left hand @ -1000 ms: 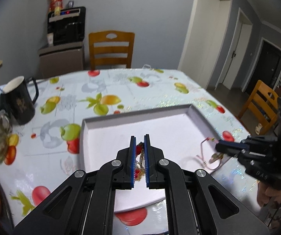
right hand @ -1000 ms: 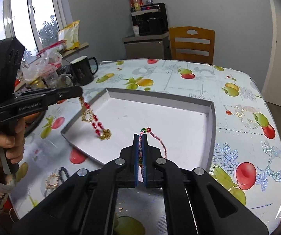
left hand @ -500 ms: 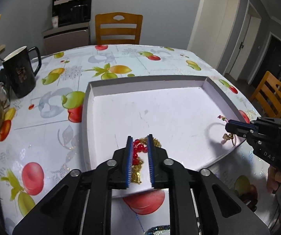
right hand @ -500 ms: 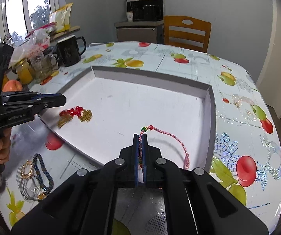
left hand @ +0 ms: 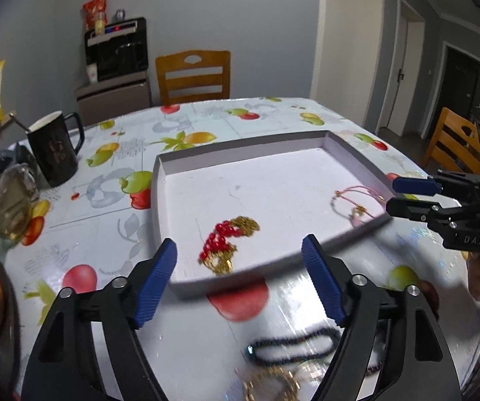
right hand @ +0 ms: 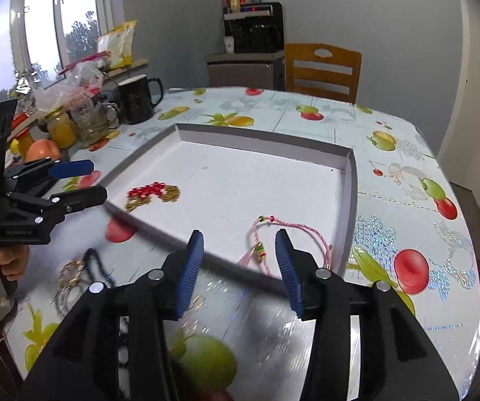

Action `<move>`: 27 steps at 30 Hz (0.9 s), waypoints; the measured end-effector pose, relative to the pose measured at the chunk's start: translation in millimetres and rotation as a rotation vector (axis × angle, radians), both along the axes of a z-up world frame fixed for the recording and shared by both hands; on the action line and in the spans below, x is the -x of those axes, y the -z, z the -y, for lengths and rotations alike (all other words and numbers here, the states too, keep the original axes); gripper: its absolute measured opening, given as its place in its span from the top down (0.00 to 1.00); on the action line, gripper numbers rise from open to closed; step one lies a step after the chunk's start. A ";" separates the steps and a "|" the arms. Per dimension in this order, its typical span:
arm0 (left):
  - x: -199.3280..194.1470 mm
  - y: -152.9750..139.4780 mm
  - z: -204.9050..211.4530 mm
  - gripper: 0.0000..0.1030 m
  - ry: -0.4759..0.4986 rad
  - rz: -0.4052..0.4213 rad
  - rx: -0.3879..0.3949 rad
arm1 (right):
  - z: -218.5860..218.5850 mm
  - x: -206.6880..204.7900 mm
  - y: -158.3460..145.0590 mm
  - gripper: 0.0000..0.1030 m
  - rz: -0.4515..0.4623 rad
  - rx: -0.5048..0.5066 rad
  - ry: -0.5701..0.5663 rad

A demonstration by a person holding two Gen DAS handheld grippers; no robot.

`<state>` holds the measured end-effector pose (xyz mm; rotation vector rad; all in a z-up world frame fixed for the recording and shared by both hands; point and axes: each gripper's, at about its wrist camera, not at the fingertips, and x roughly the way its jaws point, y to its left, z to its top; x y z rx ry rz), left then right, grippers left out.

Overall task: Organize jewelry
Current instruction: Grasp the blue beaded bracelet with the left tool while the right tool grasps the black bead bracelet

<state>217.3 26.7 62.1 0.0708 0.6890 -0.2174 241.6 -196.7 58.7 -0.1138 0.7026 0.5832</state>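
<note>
A shallow white tray (left hand: 273,153) (right hand: 260,142) lies on the fruit-print table. A red-bead and gold-chain bracelet (left hand: 228,239) (right hand: 153,192) lies in its near left corner. A pink cord bracelet (left hand: 357,202) (right hand: 273,234) lies in its near right corner. My left gripper (left hand: 240,267) (right hand: 73,180) is open and empty, just short of the tray's edge behind the red bracelet. My right gripper (right hand: 240,257) (left hand: 407,195) is open and empty, just behind the pink bracelet. More jewelry, a dark bead strand (left hand: 293,344) (right hand: 96,264) and gold chains (left hand: 270,384) (right hand: 71,274), lies on the table in front of the tray.
A black mug (left hand: 54,150) (right hand: 138,100), a glass cup (left hand: 2,200), jars and fruit (right hand: 44,147) crowd the table's left side. A wooden chair (left hand: 195,77) and a cabinet with a coffee machine (left hand: 116,50) stand behind the table.
Both grippers have opened and let go of their bracelets, which now lie in the tray. Both grippers have drawn back toward the tray's near edge.
</note>
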 end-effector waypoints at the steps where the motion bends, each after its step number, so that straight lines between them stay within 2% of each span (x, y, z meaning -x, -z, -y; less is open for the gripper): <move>1: 7.3 -1.2 1.0 0.23 0.008 0.006 -0.003 | 0.9 4.6 -2.2 0.50 0.005 -0.006 -0.003; 7: 37.4 2.9 -2.9 0.20 0.030 0.001 -0.010 | 6.9 36.8 -7.9 0.45 0.018 -0.025 -0.035; 14: 56.9 20.8 -16.3 0.20 0.054 -0.055 -0.027 | 9.3 60.8 2.0 0.45 0.000 -0.005 -0.053; 23: 64.5 34.0 -3.2 0.23 0.136 -0.099 -0.066 | 11.9 71.6 17.1 0.45 -0.044 0.006 -0.069; 27: 60.5 38.4 -0.5 0.25 0.130 -0.119 -0.057 | 10.8 75.3 22.9 0.45 -0.059 0.012 -0.083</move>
